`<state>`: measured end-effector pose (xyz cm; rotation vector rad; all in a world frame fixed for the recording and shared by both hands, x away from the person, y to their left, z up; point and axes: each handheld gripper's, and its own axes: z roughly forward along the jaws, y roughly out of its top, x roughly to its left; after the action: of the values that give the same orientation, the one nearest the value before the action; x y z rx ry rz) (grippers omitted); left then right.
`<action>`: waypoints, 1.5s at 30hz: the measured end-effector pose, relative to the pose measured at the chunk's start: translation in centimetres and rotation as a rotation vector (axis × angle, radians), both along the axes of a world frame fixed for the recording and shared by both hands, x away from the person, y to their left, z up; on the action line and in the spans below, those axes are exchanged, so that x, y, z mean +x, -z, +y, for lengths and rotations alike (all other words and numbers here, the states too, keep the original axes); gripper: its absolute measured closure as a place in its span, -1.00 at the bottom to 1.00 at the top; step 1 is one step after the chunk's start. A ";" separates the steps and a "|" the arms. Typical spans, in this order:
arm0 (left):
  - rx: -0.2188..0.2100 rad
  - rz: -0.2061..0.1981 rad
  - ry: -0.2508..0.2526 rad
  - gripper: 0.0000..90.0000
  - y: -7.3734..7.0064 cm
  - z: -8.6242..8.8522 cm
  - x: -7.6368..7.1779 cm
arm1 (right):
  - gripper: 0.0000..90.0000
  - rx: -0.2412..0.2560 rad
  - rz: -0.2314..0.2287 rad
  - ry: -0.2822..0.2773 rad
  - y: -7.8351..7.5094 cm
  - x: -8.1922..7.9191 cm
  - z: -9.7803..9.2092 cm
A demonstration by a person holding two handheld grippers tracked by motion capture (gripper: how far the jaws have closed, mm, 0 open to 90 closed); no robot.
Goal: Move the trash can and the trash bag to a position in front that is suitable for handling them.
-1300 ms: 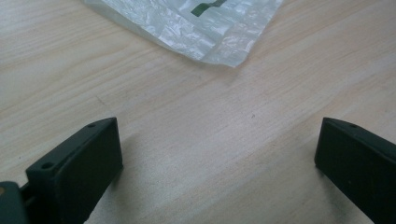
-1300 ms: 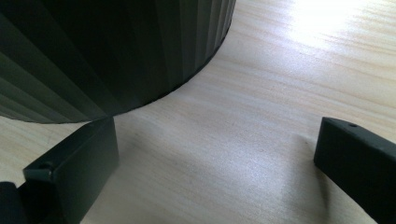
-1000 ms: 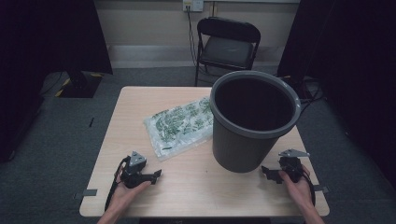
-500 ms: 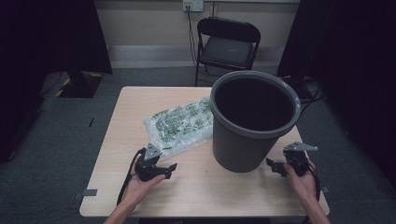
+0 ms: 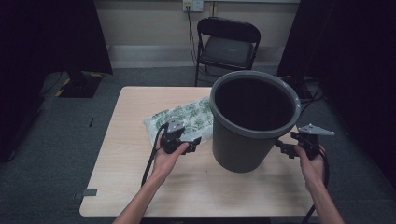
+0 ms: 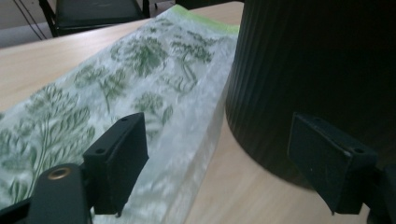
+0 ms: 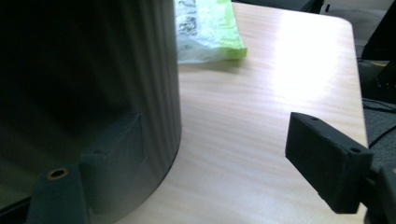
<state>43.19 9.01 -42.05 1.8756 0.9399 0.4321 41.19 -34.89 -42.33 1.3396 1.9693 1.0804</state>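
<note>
My left hand point(image 5: 169, 153) reached in from the desk's near edge, forearm slanting up toward the middle, and held my left claw point(image 5: 187, 141) low over the desk point(image 5: 126, 140), pointed right at the bin. Its jaws were spread wide with nothing between them; in the left gripper view one jaw hung over the bag's near edge and the other stood in front of the bin's wall. My right hand point(image 5: 312, 161) came up by the desk's right edge and kept my right claw point(image 5: 286, 148) near the bin's foot, pointed left at it. Those jaws were spread too, gripping nothing; in the right gripper view one lay close against the ribbed wall, though I could not tell whether it touched, and the other hung over bare wood.

The bag point(image 5: 180, 119) was a flat clear plastic pack printed with green leafy sprigs, with a light green strip along its far end. It lay left of the bin, toward the desk's far edge, its right side running close by the bin's base.

The bin point(image 5: 240, 147) was a dark grey ribbed bucket, upright on the desk's right half. Its inside looked dark, and I could make out nothing in it.
</note>
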 end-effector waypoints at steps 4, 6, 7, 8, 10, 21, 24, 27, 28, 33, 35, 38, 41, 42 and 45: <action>0.012 -0.028 -0.009 -0.56 -0.6 -0.9 1.4 | -0.58 0.017 -0.015 0.007 -0.6 1.0 -0.5; -0.018 -0.013 -0.005 -0.57 -0.5 -1.6 2.9 | -0.60 0.027 -0.014 0.012 -0.8 1.5 -0.7; -0.030 -0.005 -0.001 -0.58 -0.4 -1.7 3.3 | -0.60 0.029 -0.021 0.012 -0.8 1.7 -0.8; -0.026 0.003 -0.004 -0.59 -0.2 -2.0 3.7 | -0.60 0.032 -0.027 0.009 -1.0 1.9 -0.8; -0.039 0.019 -0.003 -0.60 0.1 -2.4 4.3 | -0.62 0.050 -0.046 0.000 -1.2 2.1 -0.8; -0.071 0.034 0.000 -0.29 0.3 -3.4 4.6 | -0.11 0.062 -0.064 -0.072 -1.9 1.8 -0.1; -0.052 0.011 0.004 -0.19 0.2 -3.1 4.3 | -0.05 0.074 -0.056 -0.091 -1.9 1.5 0.2; -0.042 -0.002 0.016 -0.13 0.1 -2.3 3.8 | 0.00 0.074 -0.063 -0.121 -1.8 1.1 0.7; -0.038 0.005 0.016 -0.13 0.1 -2.0 3.6 | 0.00 0.071 -0.067 -0.132 -1.8 1.0 1.0; -0.016 -0.004 0.040 -0.07 -0.2 -0.4 2.3 | -0.01 0.061 -0.058 -0.175 -2.0 0.4 2.2; 0.009 -0.018 0.052 -0.07 -0.3 0.2 1.8 | -0.01 0.058 -0.055 -0.193 -2.0 0.2 2.7; 0.022 -0.035 0.054 -0.08 -0.3 1.3 0.9 | -0.03 0.051 -0.051 -0.219 -2.1 -0.2 3.6; 0.008 -0.042 0.063 -0.08 -0.1 2.6 0.1 | -0.05 0.044 -0.048 -0.244 -2.2 -0.6 4.5; 0.008 -0.042 0.063 -0.10 -0.1 2.6 0.1 | -0.05 0.047 -0.050 -0.254 -2.3 -0.7 4.8; 0.013 -0.042 0.069 -0.11 -0.1 3.9 -1.1 | -0.04 0.054 -0.055 -0.276 -2.3 -1.1 5.5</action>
<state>42.07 12.94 -41.94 1.8980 0.8444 0.4353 40.10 -29.43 -40.01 1.0727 2.1414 1.2902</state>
